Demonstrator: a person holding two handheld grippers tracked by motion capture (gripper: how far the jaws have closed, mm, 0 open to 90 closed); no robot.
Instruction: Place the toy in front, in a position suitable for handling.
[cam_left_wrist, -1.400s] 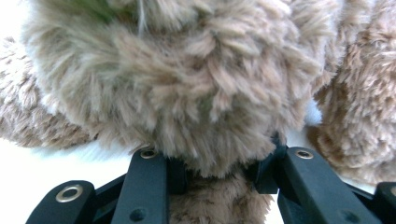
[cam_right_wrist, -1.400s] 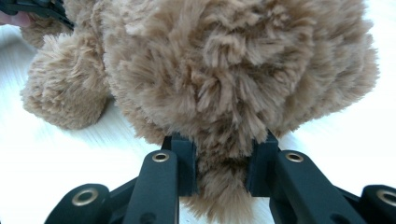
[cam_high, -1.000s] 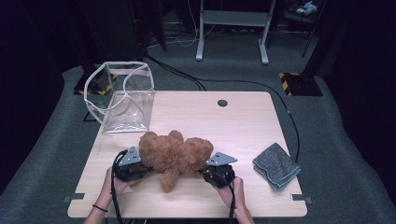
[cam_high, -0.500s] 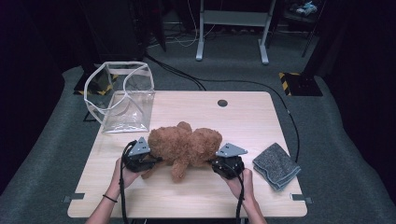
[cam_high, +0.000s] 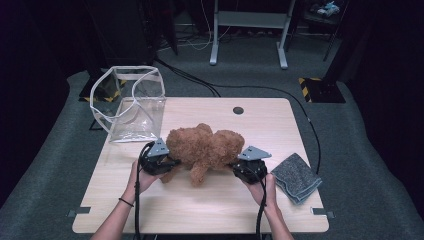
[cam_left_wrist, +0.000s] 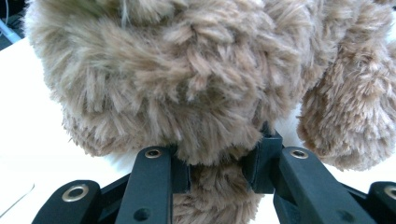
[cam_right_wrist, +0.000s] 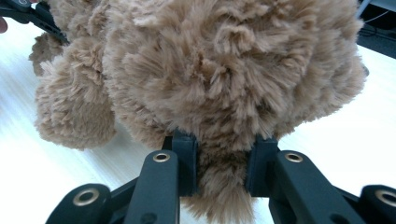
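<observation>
A brown plush teddy bear (cam_high: 205, 147) hangs just above the middle of the wooden table (cam_high: 280, 130), held from both ends. My left gripper (cam_high: 170, 161) is shut on the bear's left end; in the left gripper view its black jaws pinch a tuft of fur (cam_left_wrist: 217, 186) under the body (cam_left_wrist: 168, 70). My right gripper (cam_high: 236, 167) is shut on the right end, and its own view shows the jaws clamping fur (cam_right_wrist: 222, 179) below the body (cam_right_wrist: 224, 65). One limb (cam_high: 197, 175) dangles toward the tabletop.
A clear plastic bag with white trim (cam_high: 132, 102) stands open at the table's back left corner. A folded grey cloth (cam_high: 296, 177) lies at the right edge. A round cable hole (cam_high: 238, 110) sits near the far edge. Cables run over the floor behind.
Both grippers have carried the bear up and away from the person, toward the table's middle. The bear has come off the tabletop and both grips have held.
</observation>
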